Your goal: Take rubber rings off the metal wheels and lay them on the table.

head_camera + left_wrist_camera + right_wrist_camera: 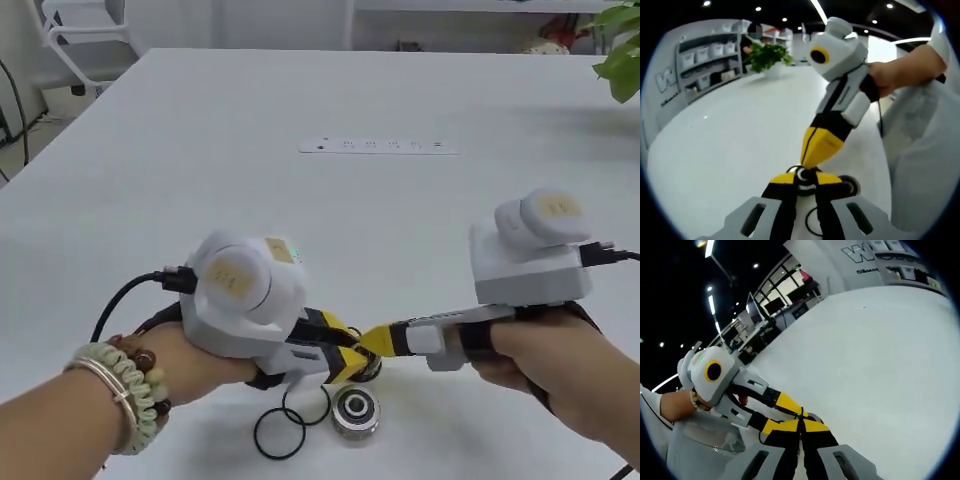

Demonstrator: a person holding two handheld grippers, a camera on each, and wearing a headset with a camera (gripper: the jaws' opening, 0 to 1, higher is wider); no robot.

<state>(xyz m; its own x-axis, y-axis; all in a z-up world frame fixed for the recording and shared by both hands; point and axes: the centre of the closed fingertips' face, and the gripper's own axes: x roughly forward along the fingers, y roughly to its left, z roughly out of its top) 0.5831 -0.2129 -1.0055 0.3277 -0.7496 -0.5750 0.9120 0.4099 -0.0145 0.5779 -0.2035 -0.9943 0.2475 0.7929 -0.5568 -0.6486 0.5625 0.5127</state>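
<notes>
Low near edge of the white surface (300,220); both tools are meeting tip to tip there.

The left hand-held gripper (348,360) is reaching in from the left. In its own view its yellow jaw tips are standing apart and clamping a metal wheel (803,175) between them, just above the surface.

The right hand-held gripper (370,343) is coming in from the right, and its yellow tips are touching that same wheel. In the right gripper view its jaws are lying pressed together. I am seeing only a thin dark line between them, and I cannot tell whether any rubber is caught there.

A second metal wheel (355,412) is resting on the surface just below the tips, on the side nearer me, and no tool is touching it. In the left gripper view it is wearing a dark band round its rim.

Two loose rubber rings are lying flat beside it on its left. The near ring (280,433) and the far ring (306,404) are overlapping at their edges.

Further out, a white power strip (378,146) is sitting mid-surface, well apart from the work. Plant leaves (622,50) are showing at the far right corner.
</notes>
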